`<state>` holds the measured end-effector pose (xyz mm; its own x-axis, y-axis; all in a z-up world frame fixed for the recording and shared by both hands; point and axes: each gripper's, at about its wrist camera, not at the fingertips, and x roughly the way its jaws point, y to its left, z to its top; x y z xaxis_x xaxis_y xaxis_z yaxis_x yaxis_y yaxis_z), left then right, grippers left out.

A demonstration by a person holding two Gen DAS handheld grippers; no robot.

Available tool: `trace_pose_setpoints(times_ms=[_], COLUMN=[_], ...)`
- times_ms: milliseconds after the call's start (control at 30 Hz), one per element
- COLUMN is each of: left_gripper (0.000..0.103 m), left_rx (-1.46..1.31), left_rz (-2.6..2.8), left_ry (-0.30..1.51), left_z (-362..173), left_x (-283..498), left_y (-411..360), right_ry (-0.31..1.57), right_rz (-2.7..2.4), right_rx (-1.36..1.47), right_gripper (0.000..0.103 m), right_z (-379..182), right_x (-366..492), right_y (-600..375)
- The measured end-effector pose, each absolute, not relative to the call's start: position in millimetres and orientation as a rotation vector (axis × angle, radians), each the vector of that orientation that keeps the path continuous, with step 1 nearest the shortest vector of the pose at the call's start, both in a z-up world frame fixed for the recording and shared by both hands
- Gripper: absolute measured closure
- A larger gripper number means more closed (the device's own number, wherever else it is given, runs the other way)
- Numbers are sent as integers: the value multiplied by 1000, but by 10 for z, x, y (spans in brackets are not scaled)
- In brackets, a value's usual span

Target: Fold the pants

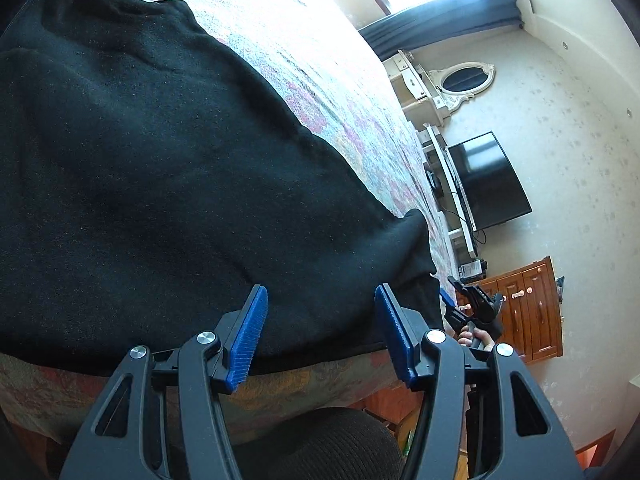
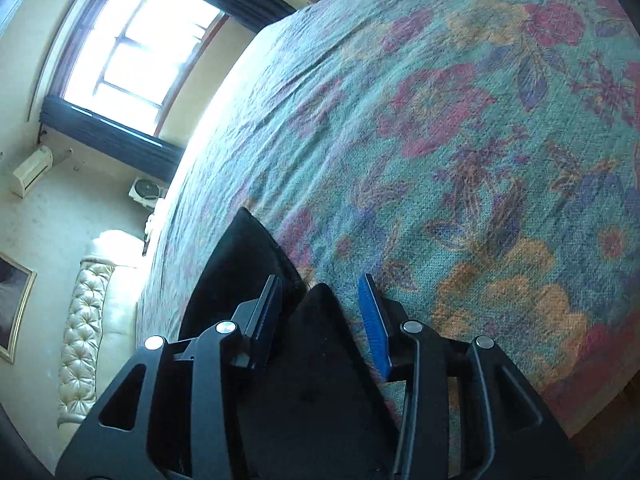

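Observation:
Black pants (image 1: 168, 184) lie spread on a floral bedspread (image 1: 304, 64), filling most of the left wrist view. My left gripper (image 1: 320, 300) is open, its blue pads just over the near edge of the pants with nothing between them. My right gripper (image 2: 320, 292) is open around a corner of the black pants (image 2: 320, 344), which lies between its blue pads (image 2: 374, 320). The right gripper also shows in the left wrist view (image 1: 460, 300), at the far corner of the pants (image 1: 416, 240), held by a hand.
The floral bedspread (image 2: 460, 140) stretches wide to the right of the pants. A window (image 2: 132, 44), a tufted headboard (image 2: 84, 320), a television (image 1: 492, 184), a white dresser with an oval mirror (image 1: 464, 80) and a wooden cabinet (image 1: 524, 312) ring the bed.

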<state>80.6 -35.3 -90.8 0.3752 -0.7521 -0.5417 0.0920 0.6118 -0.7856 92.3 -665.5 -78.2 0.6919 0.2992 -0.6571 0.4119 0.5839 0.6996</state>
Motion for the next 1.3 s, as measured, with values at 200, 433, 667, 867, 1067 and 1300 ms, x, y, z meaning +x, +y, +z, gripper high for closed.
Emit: trace_pose_setpoints(times_ms=[200, 433, 667, 867, 1067, 1300], left_gripper=[47, 47, 47, 39, 29, 29], left_rx=[-744, -763, -767, -817, -983, -1091], left_rz=[-603, -586, -594, -630, -657, -734], left_ry=[1062, 1065, 1062, 1042, 988, 1028], left_z=[-904, -947, -973, -951, -896, -974], left_x=[800, 775, 752, 716, 595, 547], left_y=[-517, -497, -531, -640, -717, -1097], right_ry=[894, 847, 607, 736, 683, 652], right_rz=[4, -53, -110, -19, -65, -78], right_rx=[821, 803, 998, 1138, 1257, 1321], right_gripper=[91, 96, 86, 77, 72, 75], right_z=[-696, -787, -524, -812, -1007, -1039], right_x=[1113, 886, 461, 748, 900, 894], right_y=[-6366, -6589, -6630, -6261, -6215, -6154])
